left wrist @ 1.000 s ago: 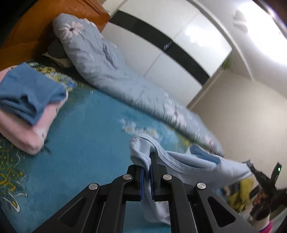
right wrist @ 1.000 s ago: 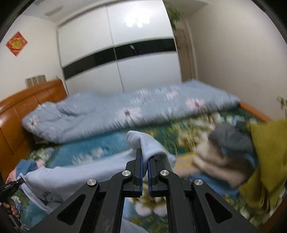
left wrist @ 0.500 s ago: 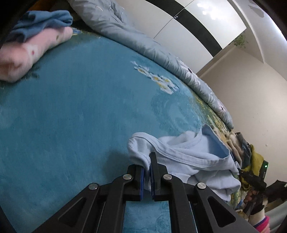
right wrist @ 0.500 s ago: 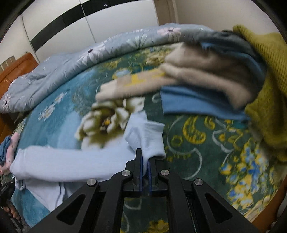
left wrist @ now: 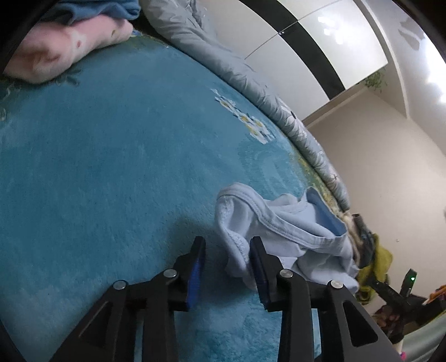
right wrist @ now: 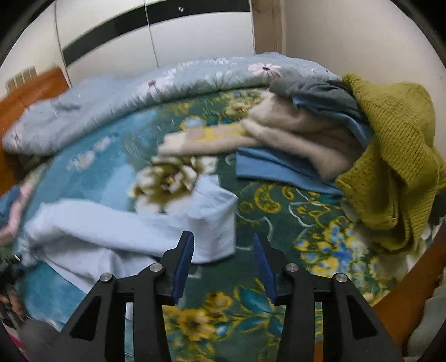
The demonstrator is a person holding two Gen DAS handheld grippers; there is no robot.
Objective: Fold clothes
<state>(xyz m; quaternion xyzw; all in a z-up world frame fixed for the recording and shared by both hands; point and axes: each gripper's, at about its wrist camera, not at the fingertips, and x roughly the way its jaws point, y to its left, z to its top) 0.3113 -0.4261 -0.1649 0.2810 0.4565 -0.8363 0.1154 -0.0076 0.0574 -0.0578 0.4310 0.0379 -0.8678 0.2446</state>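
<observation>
Light blue top point(right wrist: 133, 236) lies crumpled on the bed point(left wrist: 97, 167), on the blue flowery blanket. In the left wrist view, far to the left, a pink bundle point(left wrist: 64, 53) sits with a blue cloth point(left wrist: 103, 8) on top of it. A grey-blue quilt point(left wrist: 251, 78) runs along the far side of the bed. The left gripper point(left wrist: 227, 259) has its jaws wide apart and holds nothing. One rolled edge of the top lies between them, touching the right finger. In the right wrist view, the top stretches from the left side to the middle. The right gripper point(right wrist: 223, 250) also has its jaws spread wide and holds nothing. The folded end of the top sits just in front of the left finger. To the right is a pile of clothes point(right wrist: 306, 139), beige, grey and blue. A mustard knit sweater point(right wrist: 395, 156) slumps against that pile at the far right
</observation>
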